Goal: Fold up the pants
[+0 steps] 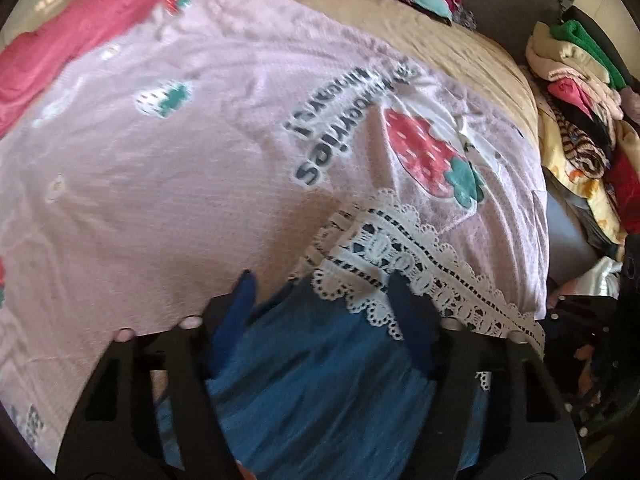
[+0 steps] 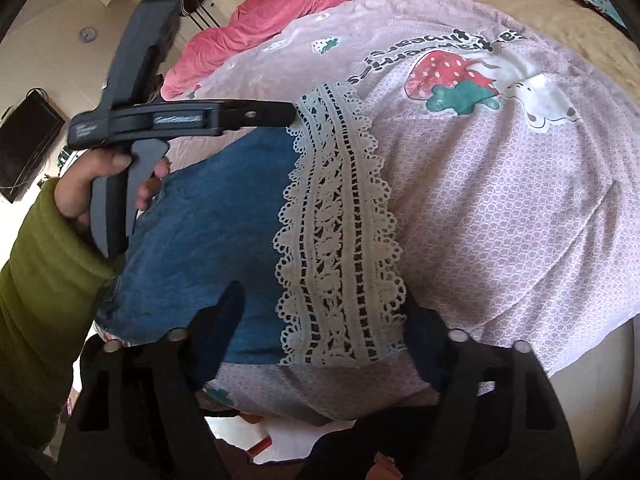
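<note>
Pants: we see the blue denim pants (image 2: 208,216) lying flat on the pink strawberry sheet (image 2: 500,216), their white lace hem (image 2: 340,216) running from near to far across the middle of the bed.

Left gripper: the left gripper (image 1: 320,304) straddles the far corner of the hem, denim and lace between its two blue fingers (image 1: 236,312); the pads do not look pressed onto the cloth, so we call it open around the hem.

Right gripper: the right gripper (image 2: 320,320) straddles the near corner of the same hem, fingers apart on either side of the lace, not yet clamped as far as we can judge.

Step in hand: we judge this to be taking both hem corners before carrying them over to the waist.

Doing it well: we should pinch denim together with lace, not lace alone, catch all layers, keep clear of the sheet beneath, and lift both corners evenly.

Left wrist view only: a pile of clothes (image 1: 580,120) at the right edge, and the far corner in close-up.

Right wrist view only: the whole hem line, a hand (image 2: 108,184) in a green sleeve (image 2: 44,300) holding the left tool, and the room beyond the bed.
</note>
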The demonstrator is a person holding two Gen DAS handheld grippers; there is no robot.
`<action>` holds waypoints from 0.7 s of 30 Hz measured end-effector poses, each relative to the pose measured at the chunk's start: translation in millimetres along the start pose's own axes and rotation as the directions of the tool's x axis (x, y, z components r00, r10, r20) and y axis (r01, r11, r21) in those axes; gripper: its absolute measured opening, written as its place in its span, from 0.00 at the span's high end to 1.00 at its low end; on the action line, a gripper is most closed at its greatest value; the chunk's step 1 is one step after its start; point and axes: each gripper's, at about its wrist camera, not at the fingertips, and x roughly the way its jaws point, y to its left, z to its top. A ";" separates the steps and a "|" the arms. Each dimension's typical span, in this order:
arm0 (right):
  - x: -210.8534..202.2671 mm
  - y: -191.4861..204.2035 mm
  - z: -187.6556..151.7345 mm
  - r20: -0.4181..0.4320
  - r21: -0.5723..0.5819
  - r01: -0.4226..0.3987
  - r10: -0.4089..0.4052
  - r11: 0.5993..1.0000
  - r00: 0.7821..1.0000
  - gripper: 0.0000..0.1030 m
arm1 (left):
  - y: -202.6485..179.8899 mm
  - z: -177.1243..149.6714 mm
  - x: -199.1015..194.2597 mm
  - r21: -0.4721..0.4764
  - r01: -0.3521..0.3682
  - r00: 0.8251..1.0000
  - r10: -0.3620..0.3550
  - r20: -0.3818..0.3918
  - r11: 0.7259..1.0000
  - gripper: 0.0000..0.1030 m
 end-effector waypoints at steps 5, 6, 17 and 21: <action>-0.5 -2.5 0.1 0.016 0.009 -0.005 0.005 1.000 1.000 0.52 | -0.3 -1.4 8.6 0.028 0.039 0.999 -0.038 -0.021 0.999 0.55; -1.0 -3.5 0.3 0.019 0.012 -0.016 0.016 1.000 1.000 0.53 | 0.8 -1.4 9.7 0.031 0.041 0.999 -0.040 -0.020 0.999 0.55; -0.9 -3.8 4.9 0.028 0.026 -0.063 0.062 0.998 0.998 0.66 | -2.0 -4.3 8.4 0.074 0.119 0.993 -0.118 -0.006 0.990 0.63; 0.5 -3.1 5.5 0.020 0.026 -0.073 0.072 0.997 0.997 0.67 | -1.8 -5.6 15.8 0.060 0.092 0.996 -0.093 0.007 0.994 0.57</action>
